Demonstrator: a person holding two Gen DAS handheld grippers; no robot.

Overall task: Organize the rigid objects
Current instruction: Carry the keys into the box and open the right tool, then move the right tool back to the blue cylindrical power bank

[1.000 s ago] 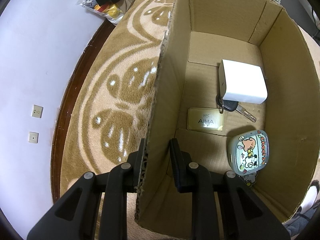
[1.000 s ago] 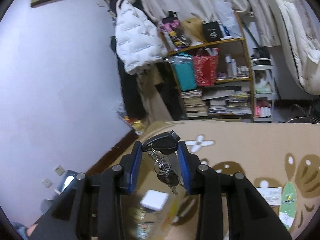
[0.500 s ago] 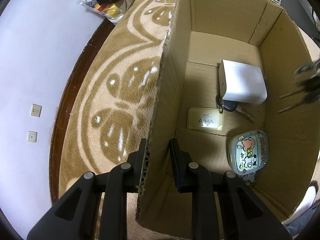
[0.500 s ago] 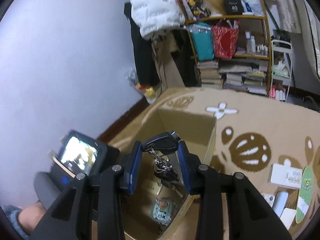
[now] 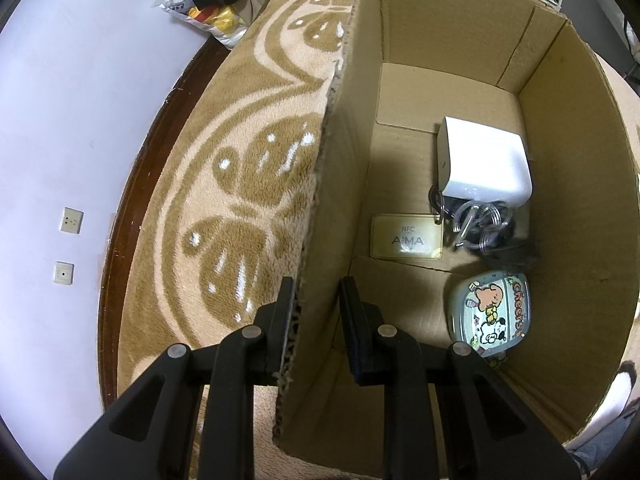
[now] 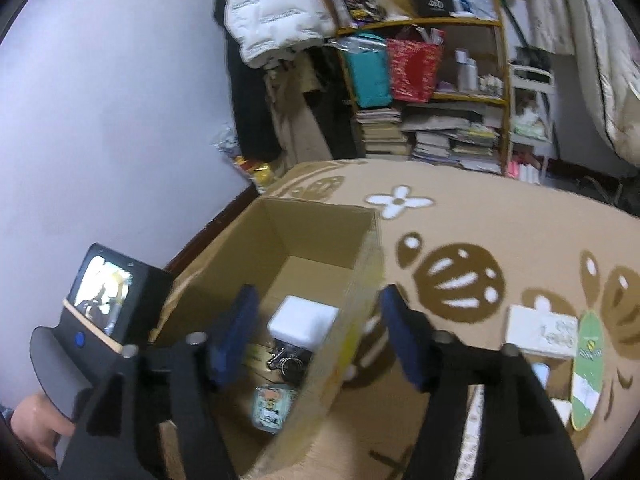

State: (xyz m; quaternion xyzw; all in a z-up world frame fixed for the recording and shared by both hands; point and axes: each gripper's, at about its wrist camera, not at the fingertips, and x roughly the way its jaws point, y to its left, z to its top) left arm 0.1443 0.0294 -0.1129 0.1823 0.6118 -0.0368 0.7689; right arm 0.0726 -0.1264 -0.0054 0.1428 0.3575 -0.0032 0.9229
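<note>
Left gripper: jaws closed onto the near side wall of the cardboard box, one finger outside against the corrugated edge, the other inside; the box is open-topped, plain brown, and stands on a tan rug with a brown leaf pattern. Ahead and to the right of this gripper, on the box floor: a bunch of keys with several silver split rings and dark heads, partly blurred; it lies just below a white rounded block and touches its lower edge. Just left of the keys, a cream card printed "NFC AIMA"; whether it is attached to the bunch cannot be told. Nearer the gripper and to the right, a rounded case with cartoon figures and the word "Cheers".

Right gripper: jaws spread wide, blue pads facing each other, nothing between them; it hovers above the box, straddling its right wall. Below and between its fingers the keys appear as a dark tangle with silver rings, beside the white block; the cartoon case lies closer. To the right of this gripper, on the rug: a white box and a green oval board.
</note>
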